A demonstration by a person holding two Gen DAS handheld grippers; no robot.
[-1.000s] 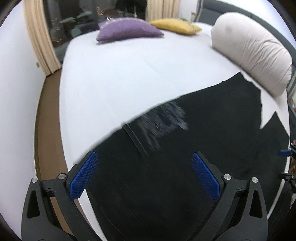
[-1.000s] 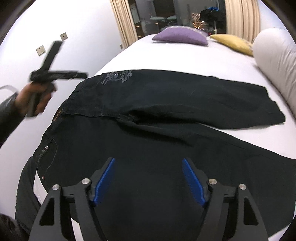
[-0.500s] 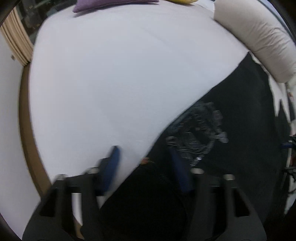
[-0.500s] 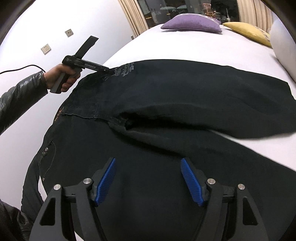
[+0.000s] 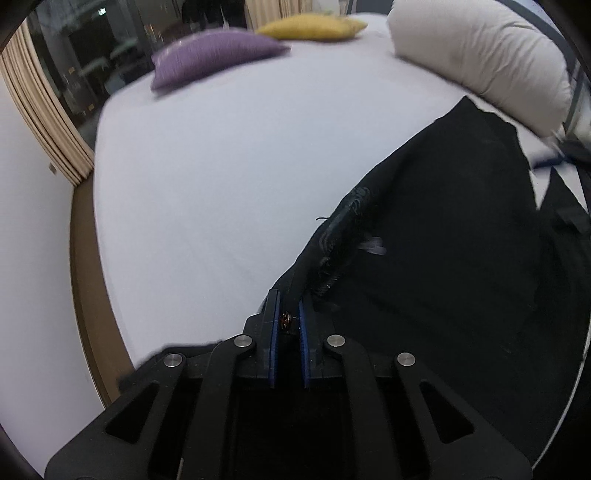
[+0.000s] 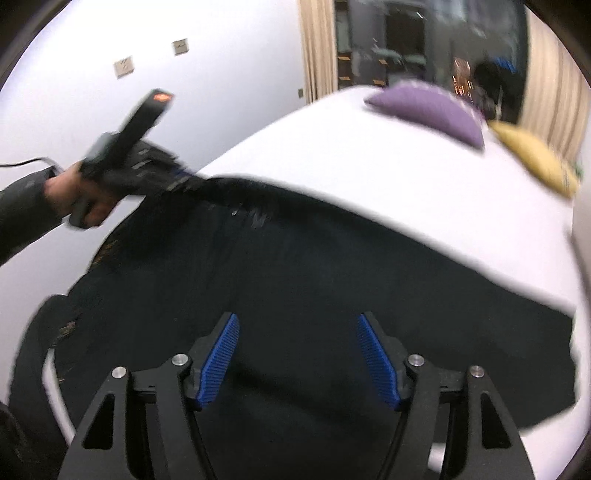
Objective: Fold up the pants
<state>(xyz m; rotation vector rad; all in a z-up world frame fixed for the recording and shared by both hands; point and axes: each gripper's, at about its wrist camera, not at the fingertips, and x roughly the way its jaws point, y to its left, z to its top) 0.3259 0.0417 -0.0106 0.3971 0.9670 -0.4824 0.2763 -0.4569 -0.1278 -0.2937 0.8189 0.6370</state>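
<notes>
Black pants (image 5: 443, 258) lie spread on a white bed (image 5: 221, 166). My left gripper (image 5: 287, 310) is shut on the waistband edge of the pants, which rises in a fold from the pads. In the right wrist view the left gripper (image 6: 177, 177) shows at the far left, held by a hand, lifting that waist corner. My right gripper (image 6: 297, 343) is open and empty, hovering low over the middle of the pants (image 6: 314, 280).
A purple cushion (image 5: 210, 55), a yellow cushion (image 5: 314, 27) and a large white pillow (image 5: 480, 55) lie at the bed's far side. A brown floor strip (image 5: 83, 258), a wall and curtains (image 5: 48, 122) are to the left.
My left gripper came down to the waistband, closed on it and now lifts it. My right gripper stayed open and moved lower over the pants.
</notes>
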